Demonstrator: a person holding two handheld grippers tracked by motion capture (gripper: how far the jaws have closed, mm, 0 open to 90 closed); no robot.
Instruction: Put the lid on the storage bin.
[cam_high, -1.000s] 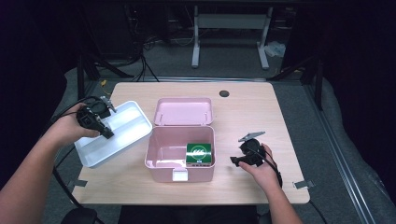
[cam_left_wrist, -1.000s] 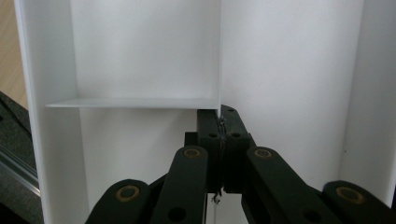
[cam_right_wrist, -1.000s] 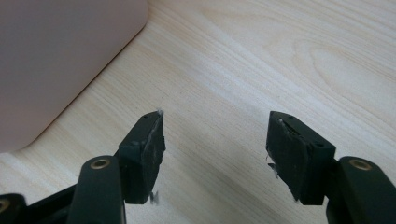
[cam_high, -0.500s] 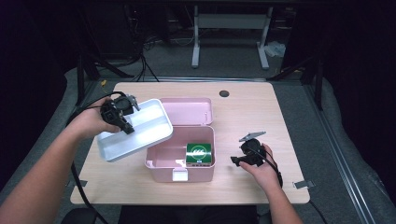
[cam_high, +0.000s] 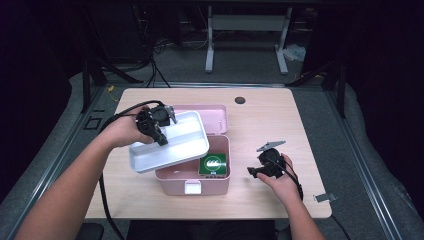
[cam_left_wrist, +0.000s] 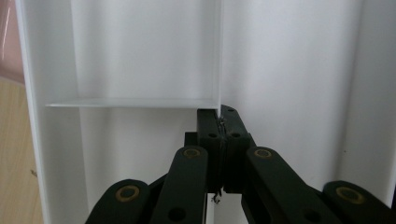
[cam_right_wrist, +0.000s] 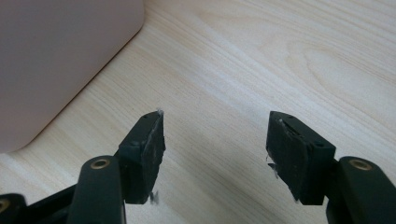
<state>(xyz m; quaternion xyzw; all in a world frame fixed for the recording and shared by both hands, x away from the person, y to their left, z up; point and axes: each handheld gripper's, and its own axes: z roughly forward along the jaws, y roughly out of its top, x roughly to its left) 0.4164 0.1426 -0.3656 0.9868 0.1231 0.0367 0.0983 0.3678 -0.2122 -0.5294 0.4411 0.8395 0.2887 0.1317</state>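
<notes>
- Left tongs (cam_high: 159, 131) are what I hold up over the left half of the counter (cam_high: 260, 120), with the jaws clamped tight on a thin inner divider wall of the white tray (cam_high: 172, 145).
- In the left gripper view I see those tongs (cam_left_wrist: 219, 122) pinching the divider just where a cross partition meets it, white tray (cam_left_wrist: 289, 70) on both sides.
- I have the tray tilted and lifted, overhanging the left part of the open pink box (cam_high: 197, 172).
- Pink box sits near the front edge of the counter, its lid (cam_high: 212, 112) lying open behind it, and a green packet (cam_high: 213, 164) lies inside at the right.
- Right tongs (cam_high: 254, 171) rest low near the front right of the counter, just right of the box.
- In the right gripper view those tongs (cam_right_wrist: 215, 140) stand wide apart over bare wood (cam_right_wrist: 280, 56), gripping nothing, with the pink box (cam_right_wrist: 56, 56) corner close by.
</notes>
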